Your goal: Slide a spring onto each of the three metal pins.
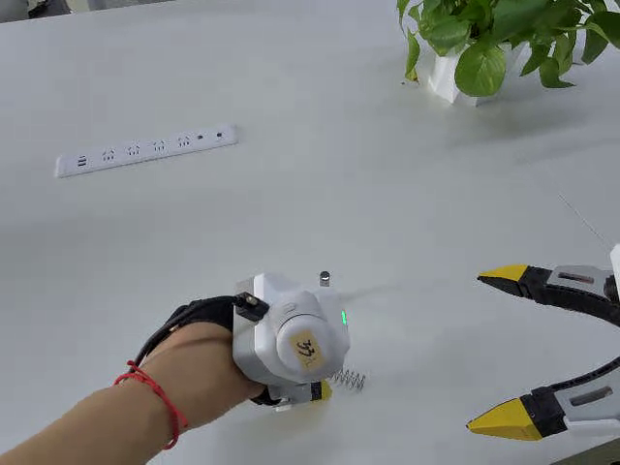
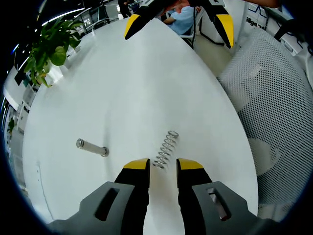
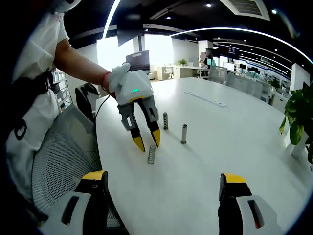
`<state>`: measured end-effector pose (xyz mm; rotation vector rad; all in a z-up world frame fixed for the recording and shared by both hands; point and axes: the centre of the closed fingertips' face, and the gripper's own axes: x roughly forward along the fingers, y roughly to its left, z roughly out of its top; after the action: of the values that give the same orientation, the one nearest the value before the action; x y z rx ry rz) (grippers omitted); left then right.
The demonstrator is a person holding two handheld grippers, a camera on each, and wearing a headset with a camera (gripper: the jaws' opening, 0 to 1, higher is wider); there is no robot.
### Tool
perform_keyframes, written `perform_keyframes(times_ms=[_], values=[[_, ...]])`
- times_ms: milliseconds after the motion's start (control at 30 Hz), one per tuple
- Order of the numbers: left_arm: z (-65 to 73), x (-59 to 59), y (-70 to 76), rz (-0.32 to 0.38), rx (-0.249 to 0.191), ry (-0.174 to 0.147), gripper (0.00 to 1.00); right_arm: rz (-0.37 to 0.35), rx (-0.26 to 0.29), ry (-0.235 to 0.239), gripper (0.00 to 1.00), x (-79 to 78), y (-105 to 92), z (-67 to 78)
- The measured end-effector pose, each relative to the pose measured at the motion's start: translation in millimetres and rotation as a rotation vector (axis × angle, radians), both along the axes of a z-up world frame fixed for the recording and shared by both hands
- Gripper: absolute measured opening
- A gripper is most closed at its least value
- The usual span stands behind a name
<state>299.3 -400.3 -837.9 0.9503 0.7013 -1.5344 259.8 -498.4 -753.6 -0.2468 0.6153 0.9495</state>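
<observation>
Left gripper view: spring (image 2: 165, 149) lies flat on table (image 2: 146, 83), its near end just between the tips of left gripper (image 2: 163, 165), untouched. Long axis runs forward off the jaws, leaning slightly right, so roughly along the jaws, not across the gap. Left jaws stand a little apart, gap barely wider than the coil, holding nothing. Left is clearly nearer. Right gripper (image 3: 164, 177) is well apart across the table, jaws spread wide, empty. Spring: short, silver, open coils. Looks light, likely to roll or skid if one jaw hits first. Bare pin (image 2: 92, 147) stands upright left of spring, near it. Right gripper view: second pin (image 3: 165, 120) beyond left gripper looks ribbed, maybe carrying a spring, too small to be sure. Judged step: pinch spring at near end, lift, turn it toward bare pin.
</observation>
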Motion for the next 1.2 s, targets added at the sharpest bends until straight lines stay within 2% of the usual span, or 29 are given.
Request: perform_keyframes(times_ms=[200, 333, 667, 1200], values=[[-5.6, -0.8, 2.4, -0.023, 0.041, -0.01, 0.14, 0.003, -0.002, 0.004, 0.94, -0.8, 0.9, -2.0], [-7.6, -2.1, 2.2, -0.026, 0.05, -0.008, 0.14, 0.001, 0.0, -0.001, 0.93, 0.8, 1.1, -1.3], [-9.5, -5.6, 2.1, -0.033, 0.06, 0.016, 0.07, -0.002, 0.0, -0.002, 0.93, 1.3, 0.9, -1.0], [-8.9, -8.2, 0.7, -0.007, 0.051, 0.051, 0.06, 0.0, 0.002, 0.003, 0.92, -0.1, -0.9, -2.0]])
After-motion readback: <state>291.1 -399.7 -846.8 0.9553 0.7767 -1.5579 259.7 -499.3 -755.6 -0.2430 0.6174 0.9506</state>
